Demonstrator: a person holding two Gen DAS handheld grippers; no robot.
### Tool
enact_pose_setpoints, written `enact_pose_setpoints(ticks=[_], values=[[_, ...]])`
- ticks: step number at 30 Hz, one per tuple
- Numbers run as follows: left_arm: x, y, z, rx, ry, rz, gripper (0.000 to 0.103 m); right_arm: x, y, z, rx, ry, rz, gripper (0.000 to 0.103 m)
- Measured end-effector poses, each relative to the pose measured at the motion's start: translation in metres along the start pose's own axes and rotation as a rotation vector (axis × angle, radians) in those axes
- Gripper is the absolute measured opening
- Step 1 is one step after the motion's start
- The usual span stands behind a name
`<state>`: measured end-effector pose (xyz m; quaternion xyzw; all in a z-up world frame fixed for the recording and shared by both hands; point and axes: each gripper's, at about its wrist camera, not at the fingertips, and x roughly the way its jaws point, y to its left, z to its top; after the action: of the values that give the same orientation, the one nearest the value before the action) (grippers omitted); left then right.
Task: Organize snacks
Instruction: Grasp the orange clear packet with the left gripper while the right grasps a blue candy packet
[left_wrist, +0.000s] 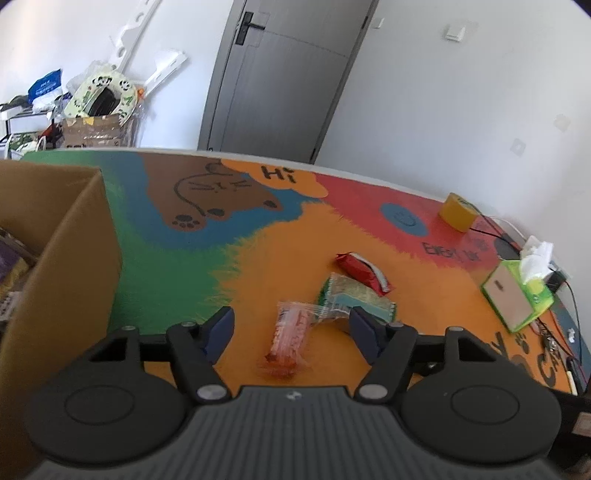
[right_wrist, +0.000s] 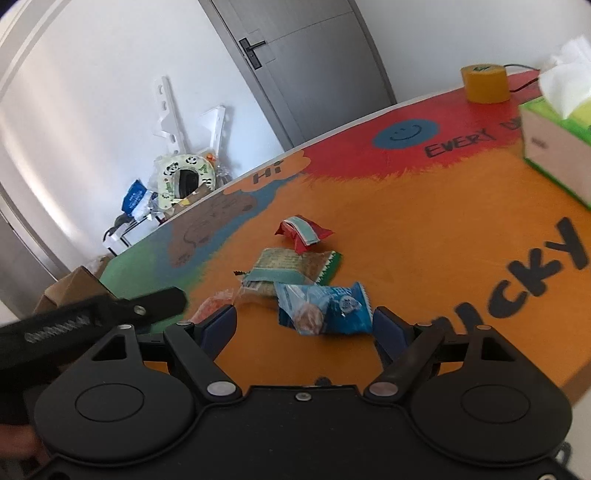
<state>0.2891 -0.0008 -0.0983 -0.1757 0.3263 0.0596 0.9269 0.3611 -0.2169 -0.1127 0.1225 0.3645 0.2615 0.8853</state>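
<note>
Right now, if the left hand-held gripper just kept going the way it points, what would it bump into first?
Most likely the clear orange snack packet on the table mat, which lies between the open left hand-held gripper fingers. The green packet comes next, though depth is hard to judge.

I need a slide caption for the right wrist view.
Open right gripper hovering around a blue snack packet on the colourful table.

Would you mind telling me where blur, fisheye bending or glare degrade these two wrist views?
Left wrist view: the clear orange snack packet between the open fingers is smeared by blur; the door leans from fisheye bending. Right wrist view: the blue snack packet is fairly sharp, the other gripper's black body at left is blurred, and the tissue box top is washed out.
</note>
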Motion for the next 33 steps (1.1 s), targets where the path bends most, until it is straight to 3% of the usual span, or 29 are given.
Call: enact_pose_setpoints(ticks=[10,13,15,16,18,25,33], values=[[0.027,0.004,-0.005,-0.002,0.029,0.0,0.045,0.018,0.006,0.008,-0.085,-0.02,-0.036,0.079],[0.028,0.002,-0.006,0.01,0.023,-0.003,0.04,0.016,0.009,0.007,-0.082,-0.016,-0.058,0.071],[0.029,0.0,-0.008,0.021,0.027,-0.012,0.028,0.015,0.009,0.005,-0.086,-0.021,-0.058,0.064],[0.029,-0.001,-0.009,0.025,0.03,-0.018,0.025,0.014,0.009,0.003,-0.092,-0.027,-0.069,0.055],[0.028,-0.003,-0.012,0.043,0.029,-0.017,0.02,0.012,0.007,0.001,-0.086,-0.033,-0.068,0.047],[0.014,-0.007,-0.02,0.051,0.05,-0.029,0.018,-0.002,0.005,-0.006,-0.02,-0.045,-0.047,0.037],[-0.022,-0.001,-0.019,0.034,0.004,-0.094,0.018,-0.026,0.019,-0.017,-0.01,-0.086,-0.033,0.036]])
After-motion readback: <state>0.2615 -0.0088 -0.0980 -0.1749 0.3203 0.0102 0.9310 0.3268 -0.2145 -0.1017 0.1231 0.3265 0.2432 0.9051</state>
